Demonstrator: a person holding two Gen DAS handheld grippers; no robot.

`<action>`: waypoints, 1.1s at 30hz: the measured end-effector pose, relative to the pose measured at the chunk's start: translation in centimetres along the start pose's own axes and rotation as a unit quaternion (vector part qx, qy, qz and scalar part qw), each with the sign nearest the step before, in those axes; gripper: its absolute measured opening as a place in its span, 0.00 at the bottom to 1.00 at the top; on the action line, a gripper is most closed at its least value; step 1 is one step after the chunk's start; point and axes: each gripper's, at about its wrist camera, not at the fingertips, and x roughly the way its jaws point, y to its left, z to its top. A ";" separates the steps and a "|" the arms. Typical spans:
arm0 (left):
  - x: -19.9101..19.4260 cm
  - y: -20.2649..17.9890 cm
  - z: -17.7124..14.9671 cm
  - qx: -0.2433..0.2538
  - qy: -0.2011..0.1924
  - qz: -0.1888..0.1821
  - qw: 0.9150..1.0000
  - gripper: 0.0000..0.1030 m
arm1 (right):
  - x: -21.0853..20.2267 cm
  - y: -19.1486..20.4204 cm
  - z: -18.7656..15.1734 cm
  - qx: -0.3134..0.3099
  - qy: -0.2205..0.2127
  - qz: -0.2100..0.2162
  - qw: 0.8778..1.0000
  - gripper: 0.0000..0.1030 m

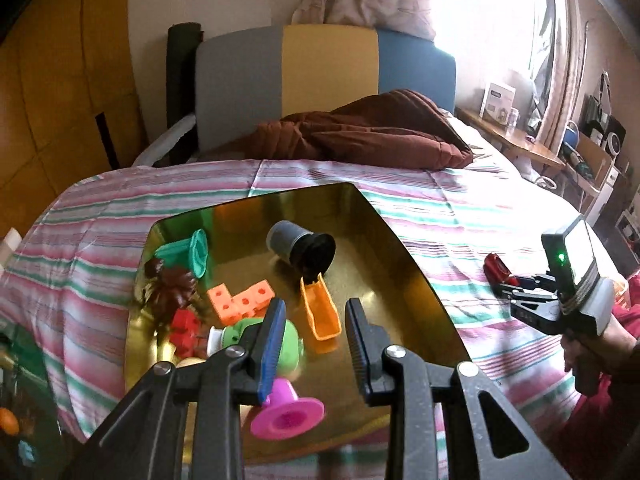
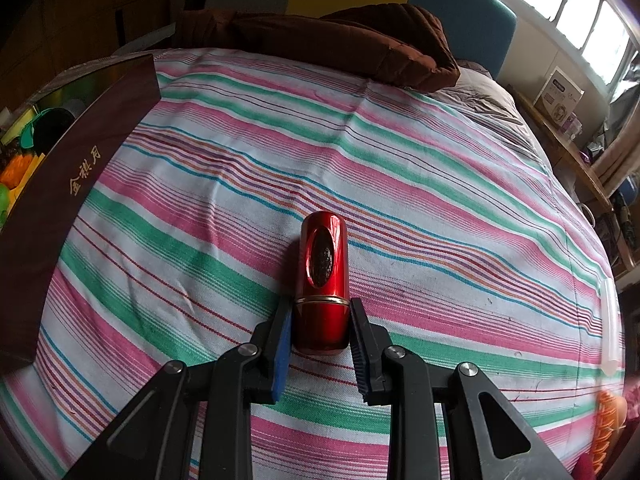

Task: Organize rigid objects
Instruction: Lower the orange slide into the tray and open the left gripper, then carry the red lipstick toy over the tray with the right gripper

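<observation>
1. Clamping a red case point(image 2: 323, 280), the right tongs point(image 2: 320, 320) press both pads against its lower half as it lies on the striped sheet point(image 2: 440, 184).
2. Left tongs point(image 1: 314, 320) hang apart above the gold tin point(image 1: 400, 264), nothing between the fingers.
3. Only the left view shows the tin's contents: a grey cup point(image 1: 298, 242), orange scoop point(image 1: 320, 310), orange blocks point(image 1: 240, 298), pink cup point(image 1: 286, 416).
4. Only the right view shows the tin's dark outer wall point(image 2: 72, 184), left of the right tongs.
5. Beyond both lie a brown blanket point(image 1: 372, 136) and a bright window point(image 2: 568, 4).
</observation>
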 end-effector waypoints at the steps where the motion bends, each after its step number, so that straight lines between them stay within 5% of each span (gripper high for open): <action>1: -0.2 0.2 -0.2 -0.002 0.000 0.002 1.000 0.29 | 0.0 0.0 0.0 0.000 0.000 0.000 1.000 0.27; 19: -2.2 5.2 -4.2 -0.047 0.017 0.057 0.997 0.29 | -0.1 -0.1 -0.1 0.015 -0.006 0.005 1.000 0.27; 33: -2.8 12.2 -7.3 -0.130 0.042 0.100 0.986 0.29 | -0.2 0.2 -0.1 0.024 0.008 -0.002 1.000 0.27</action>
